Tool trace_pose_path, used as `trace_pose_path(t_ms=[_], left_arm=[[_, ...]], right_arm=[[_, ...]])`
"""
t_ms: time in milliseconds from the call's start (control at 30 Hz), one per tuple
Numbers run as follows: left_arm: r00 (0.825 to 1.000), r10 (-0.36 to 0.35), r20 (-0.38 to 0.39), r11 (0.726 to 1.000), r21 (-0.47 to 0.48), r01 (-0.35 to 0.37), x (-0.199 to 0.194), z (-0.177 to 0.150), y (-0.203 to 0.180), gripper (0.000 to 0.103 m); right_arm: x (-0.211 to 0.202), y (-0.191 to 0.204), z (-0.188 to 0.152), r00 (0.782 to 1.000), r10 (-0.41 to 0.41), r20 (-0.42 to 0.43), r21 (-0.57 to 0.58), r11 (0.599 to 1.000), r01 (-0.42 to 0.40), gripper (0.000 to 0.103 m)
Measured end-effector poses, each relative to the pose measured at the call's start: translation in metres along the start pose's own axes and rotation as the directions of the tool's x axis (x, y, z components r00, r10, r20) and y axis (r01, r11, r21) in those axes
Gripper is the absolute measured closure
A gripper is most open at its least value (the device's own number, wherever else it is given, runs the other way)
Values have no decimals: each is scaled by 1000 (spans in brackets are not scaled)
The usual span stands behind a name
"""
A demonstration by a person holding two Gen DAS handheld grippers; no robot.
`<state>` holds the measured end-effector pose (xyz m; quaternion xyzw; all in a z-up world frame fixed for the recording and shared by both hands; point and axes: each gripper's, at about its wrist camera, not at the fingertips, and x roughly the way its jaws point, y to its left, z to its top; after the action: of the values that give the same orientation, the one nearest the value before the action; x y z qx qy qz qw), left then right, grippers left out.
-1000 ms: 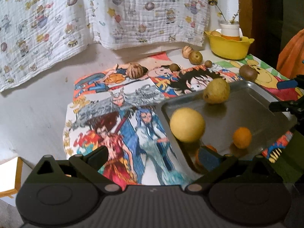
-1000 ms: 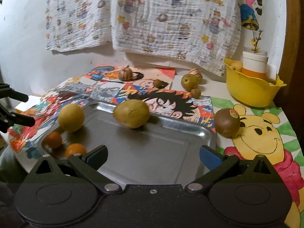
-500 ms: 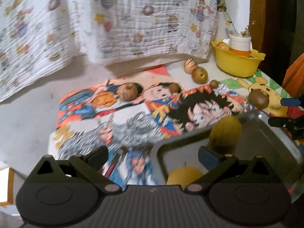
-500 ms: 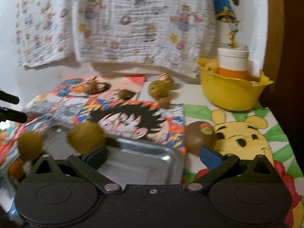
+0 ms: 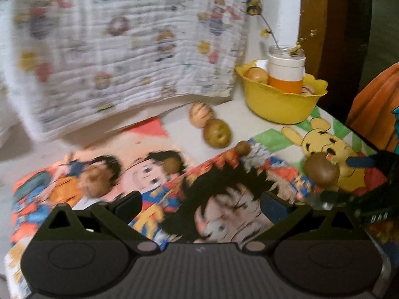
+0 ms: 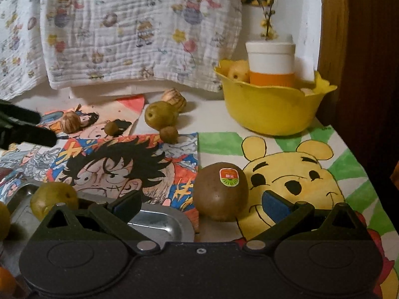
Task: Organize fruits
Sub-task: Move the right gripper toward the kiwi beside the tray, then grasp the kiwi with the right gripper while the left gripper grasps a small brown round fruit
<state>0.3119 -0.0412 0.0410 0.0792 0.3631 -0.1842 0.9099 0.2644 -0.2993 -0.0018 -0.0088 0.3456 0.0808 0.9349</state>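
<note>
we've got both tongs spread wide, gripping nothing: right tongs (image 6: pixel 202 205) hang near the kiwi (image 6: pixel 220 191), left tongs (image 5: pixel 202 203) over the bench (image 5: pixel 239 117).

Left wrist view: motion blur smears the hanging cloth (image 5: pixel 119 49) and the comic print; the brown fruit (image 5: pixel 96 180) at left is a smudge, kind unreadable. My right gripper (image 5: pixel 359 182) is cut by the right edge, jaw state not readable there.

Right wrist view: my gripper body hides most of the metal tray (image 6: pixel 159 221). The pear (image 6: pixel 53 199) is half covered. An orange fruit (image 6: pixel 6 280) is clipped bottom left. Sticker text on the kiwi (image 6: pixel 220 191) too small.
</note>
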Motion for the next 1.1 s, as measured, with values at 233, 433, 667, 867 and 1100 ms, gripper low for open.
trace_pose_path(t_ms=[233,433,667,867,1100], left_arm=[[996,-84,-24,995,48,85,51,27,-20,1],[993,-112,-41,990,77,115,93,40,-34,1],[989,-128,-73,990,48,132,121,46,-44,6],[986,-143,-83,990,2,144,131,50,-48,18],[981,-151,-121,988,-47,147,145,54,-53,35]], right_arm=[[16,0,7,999,0,-40,1,1000,0,1],[28,-9,8,998,-6,-64,50,999,10,6],[32,-16,9,998,-6,-60,98,995,12,16],[37,-14,10,998,-4,-65,95,995,10,27],[38,-16,9,998,-7,-69,102,995,14,33]])
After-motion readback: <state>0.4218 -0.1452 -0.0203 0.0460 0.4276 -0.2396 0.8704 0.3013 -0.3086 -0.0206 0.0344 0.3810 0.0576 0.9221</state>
